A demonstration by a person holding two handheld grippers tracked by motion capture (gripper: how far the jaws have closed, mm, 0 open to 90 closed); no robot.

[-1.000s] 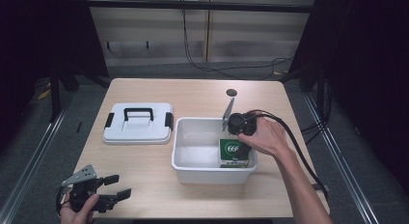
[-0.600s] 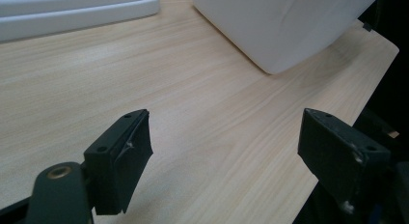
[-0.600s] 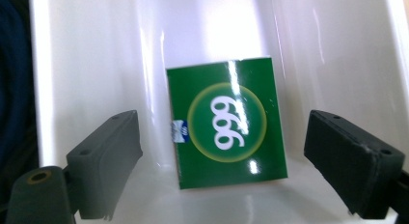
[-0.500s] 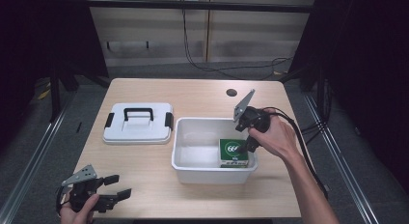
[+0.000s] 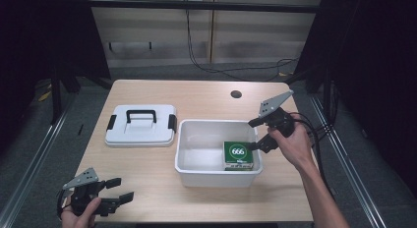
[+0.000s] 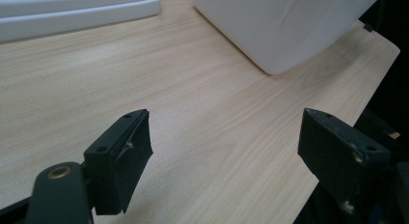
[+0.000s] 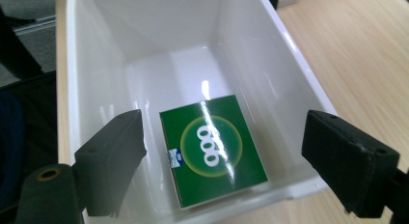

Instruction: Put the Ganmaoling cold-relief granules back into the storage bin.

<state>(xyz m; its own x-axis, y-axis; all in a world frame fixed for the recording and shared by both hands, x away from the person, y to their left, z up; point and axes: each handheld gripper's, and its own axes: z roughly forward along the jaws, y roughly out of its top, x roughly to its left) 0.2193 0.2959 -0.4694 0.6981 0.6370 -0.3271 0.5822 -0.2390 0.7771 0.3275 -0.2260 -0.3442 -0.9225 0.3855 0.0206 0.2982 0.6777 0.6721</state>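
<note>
A white plastic bin (image 5: 216, 161) stands on the wooden bench (image 5: 206, 98), a little right of the middle, and a green box (image 5: 238, 155) printed with white digits in a ring lies flat on the bin's floor, tucked into the corner nearest the person's right side. In the right gripper view the green box (image 7: 212, 149) rests face up against the bin's near end wall (image 7: 299, 188), with bare white floor beyond it. The right tool (image 5: 259, 134) hangs above the bin's right rim, held in the person's right hand (image 5: 294, 144); its jaws are spread wide and grip nothing, and in its own view they stand either side of the box, well above it and clear of it. The left tool (image 5: 117, 196) sits low over the near left corner of the bench in the person's left hand (image 5: 81, 213), well apart from the bin. Its jaws too are spread wide with nothing between them, and its view looks across bare wood (image 6: 202, 122) toward the outer corner of the bin (image 6: 284, 26). A white lid (image 5: 141, 125) with a black handle and black side clips lies flat on the bench just left of the bin, not touching it. A small dark round hole (image 5: 236, 94) shows in the bench top beyond the bin.
</note>
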